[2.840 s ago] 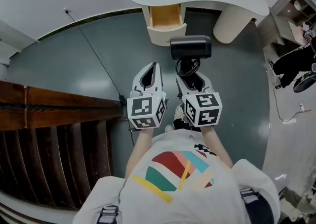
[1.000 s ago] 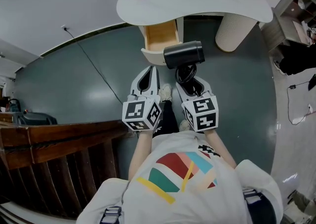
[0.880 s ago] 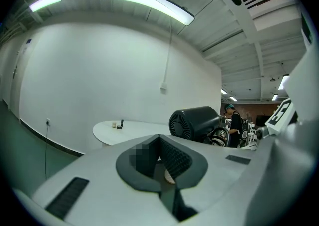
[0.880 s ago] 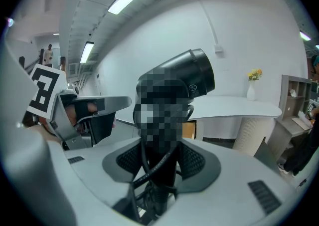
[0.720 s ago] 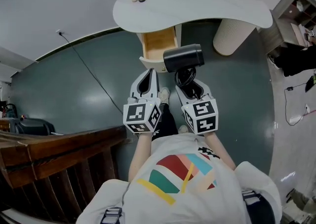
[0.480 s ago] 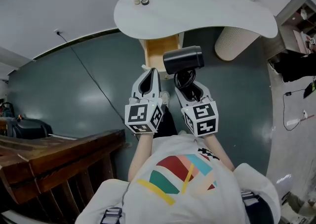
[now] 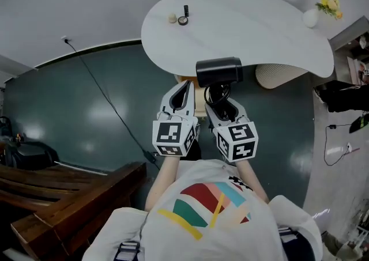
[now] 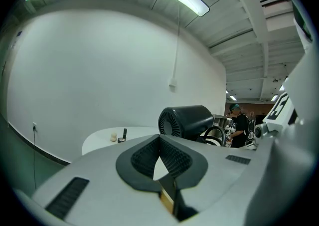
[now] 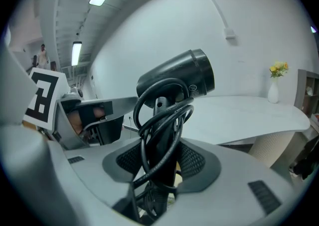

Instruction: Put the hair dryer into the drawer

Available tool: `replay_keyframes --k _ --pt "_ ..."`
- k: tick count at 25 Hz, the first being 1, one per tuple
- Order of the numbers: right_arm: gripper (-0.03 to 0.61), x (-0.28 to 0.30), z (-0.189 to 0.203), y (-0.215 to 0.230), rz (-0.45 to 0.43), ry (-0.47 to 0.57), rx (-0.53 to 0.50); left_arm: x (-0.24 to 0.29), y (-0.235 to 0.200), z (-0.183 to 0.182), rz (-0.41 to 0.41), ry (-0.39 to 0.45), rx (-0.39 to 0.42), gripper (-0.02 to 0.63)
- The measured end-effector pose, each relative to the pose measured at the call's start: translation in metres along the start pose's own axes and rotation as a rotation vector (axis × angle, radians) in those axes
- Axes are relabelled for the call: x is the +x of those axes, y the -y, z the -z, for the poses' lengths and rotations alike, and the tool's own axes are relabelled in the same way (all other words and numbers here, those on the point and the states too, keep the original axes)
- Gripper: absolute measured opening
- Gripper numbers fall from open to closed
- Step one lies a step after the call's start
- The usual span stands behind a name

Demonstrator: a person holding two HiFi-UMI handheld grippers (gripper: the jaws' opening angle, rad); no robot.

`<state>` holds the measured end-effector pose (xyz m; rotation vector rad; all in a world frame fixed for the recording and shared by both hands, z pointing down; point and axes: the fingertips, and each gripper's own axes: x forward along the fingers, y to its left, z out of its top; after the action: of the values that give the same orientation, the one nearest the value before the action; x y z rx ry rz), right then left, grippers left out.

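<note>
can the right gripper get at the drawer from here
Probably yes. The right gripper, shut on the hair dryer, is close to the drawer with nothing between. But the tabletop overhangs it, so the dryer must go lower.

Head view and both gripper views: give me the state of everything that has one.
Hair dryer: held by its handle, barrel up.
Power cord: coiled around the handle.
Right gripper: shut on the hair dryer.
Left gripper: shut, empty.
Drawer: pulled out, mostly hidden behind the grippers.
Flower vase: upright on the table.
</note>
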<state>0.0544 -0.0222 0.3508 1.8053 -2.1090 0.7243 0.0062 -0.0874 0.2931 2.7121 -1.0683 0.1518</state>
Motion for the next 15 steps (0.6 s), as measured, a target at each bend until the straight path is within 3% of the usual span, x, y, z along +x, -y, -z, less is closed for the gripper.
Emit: replay_keyframes --k 7,15 --pt "0.196 0.052 -0.041 0.017 0.035 0.01 0.038 0.052 -0.031 -0.03 0.053 0.034 0.037 0.015" --pt "0.196 0.072 -0.068 0.04 0.011 0.035 0.02 0.089 -0.035 -0.044 0.03 0.051 0.058 0.017"
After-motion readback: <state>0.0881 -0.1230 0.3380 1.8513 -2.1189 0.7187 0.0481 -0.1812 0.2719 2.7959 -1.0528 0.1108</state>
